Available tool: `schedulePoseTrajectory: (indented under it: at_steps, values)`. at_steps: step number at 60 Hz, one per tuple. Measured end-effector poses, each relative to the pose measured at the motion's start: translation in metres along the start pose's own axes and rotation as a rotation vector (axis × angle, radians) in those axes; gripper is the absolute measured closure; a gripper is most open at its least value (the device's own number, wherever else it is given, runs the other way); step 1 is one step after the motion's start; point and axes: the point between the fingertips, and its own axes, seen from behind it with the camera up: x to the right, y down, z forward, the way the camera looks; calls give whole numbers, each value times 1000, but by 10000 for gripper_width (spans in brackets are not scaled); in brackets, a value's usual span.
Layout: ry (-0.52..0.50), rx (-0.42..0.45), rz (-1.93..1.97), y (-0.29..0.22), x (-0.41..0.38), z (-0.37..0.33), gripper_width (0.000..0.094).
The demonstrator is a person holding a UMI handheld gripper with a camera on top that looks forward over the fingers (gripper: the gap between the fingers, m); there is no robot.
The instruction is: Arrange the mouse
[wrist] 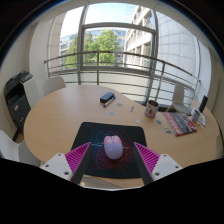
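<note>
A pale pink-white mouse lies on a dark mouse mat on a round wooden table. My gripper is open. Its two pink-padded fingers stand wide apart at either side of the mat's near edge. The mouse lies between them and slightly ahead, with a clear gap at each side. Nothing is held.
A dark box lies at the far side of the table. A mug and a colourful keyboard lie to the right. White chairs stand around. A black bag sits at the left. Large windows lie beyond.
</note>
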Motion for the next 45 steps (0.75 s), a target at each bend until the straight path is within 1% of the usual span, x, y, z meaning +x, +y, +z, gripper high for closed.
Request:
schedulePoseTrajectory:
  at_steps: [3, 13, 22, 33, 45]
  values:
    - [15, 22, 11, -3, -1, -27, 92]
    - [62, 55, 19, 6, -11, -120, 92]
    - [86, 66, 20, 30, -22, -183, 92]
    - [86, 72, 29, 48, -34, -220, 94]
    - [96, 77, 21, 47, -32, -229, 95]
